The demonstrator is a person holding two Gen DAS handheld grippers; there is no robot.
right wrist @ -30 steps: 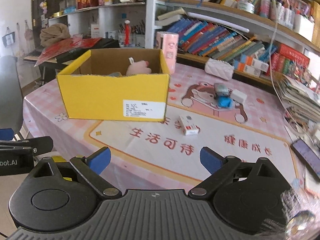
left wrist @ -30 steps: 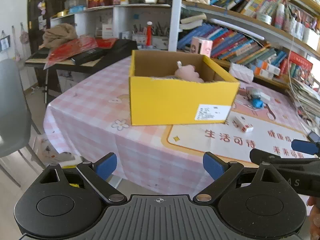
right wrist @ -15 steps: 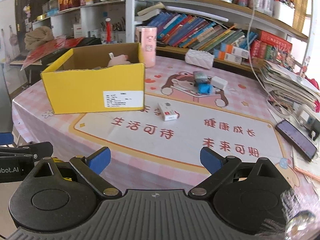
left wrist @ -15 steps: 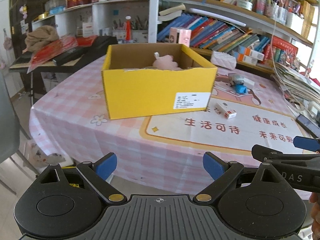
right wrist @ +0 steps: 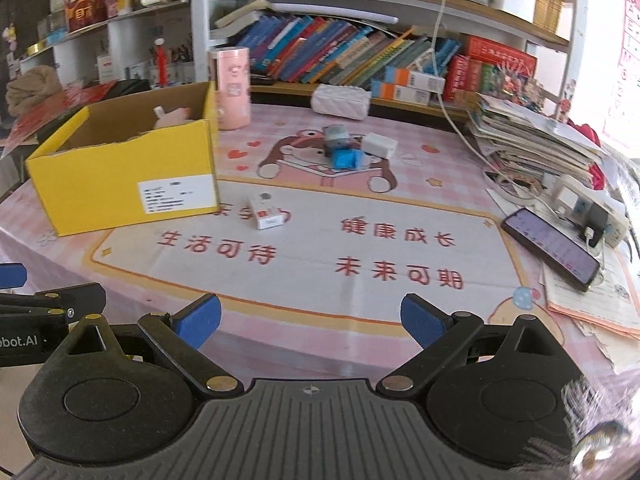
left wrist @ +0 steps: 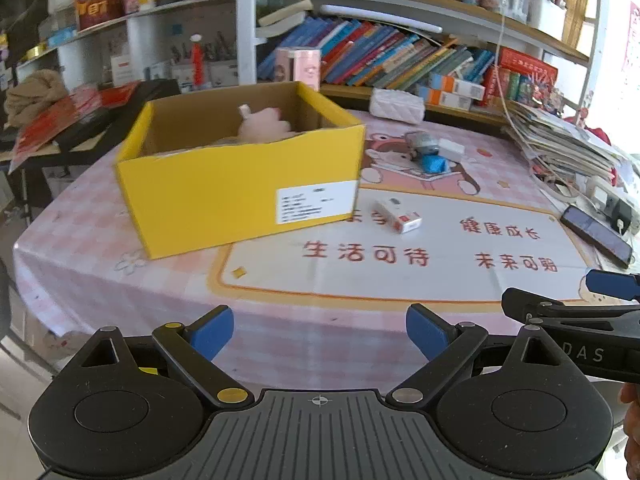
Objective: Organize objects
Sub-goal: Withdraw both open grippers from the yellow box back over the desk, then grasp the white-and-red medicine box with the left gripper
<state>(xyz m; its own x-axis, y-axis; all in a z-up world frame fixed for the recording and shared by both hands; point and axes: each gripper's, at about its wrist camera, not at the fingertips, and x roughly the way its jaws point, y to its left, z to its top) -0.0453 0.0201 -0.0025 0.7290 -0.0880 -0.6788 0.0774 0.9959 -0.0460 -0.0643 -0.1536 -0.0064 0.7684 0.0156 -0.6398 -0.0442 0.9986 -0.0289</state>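
My 2 sets of jaws gape wide, empty, short of the tabletop (right wrist: 320, 248); small white carton (right wrist: 266, 212) lies loose beside yellow box (right wrist: 120, 176), probably bound inside.

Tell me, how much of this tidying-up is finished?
Barely begun, it seems. Done: a pink soft toy already lies in the yellow box. In hand: nothing; the left gripper and right gripper both hang open and empty at the table's near edge. Left: the small white-and-red box beside the yellow box, and the grey, blue and white items clustered farther back.
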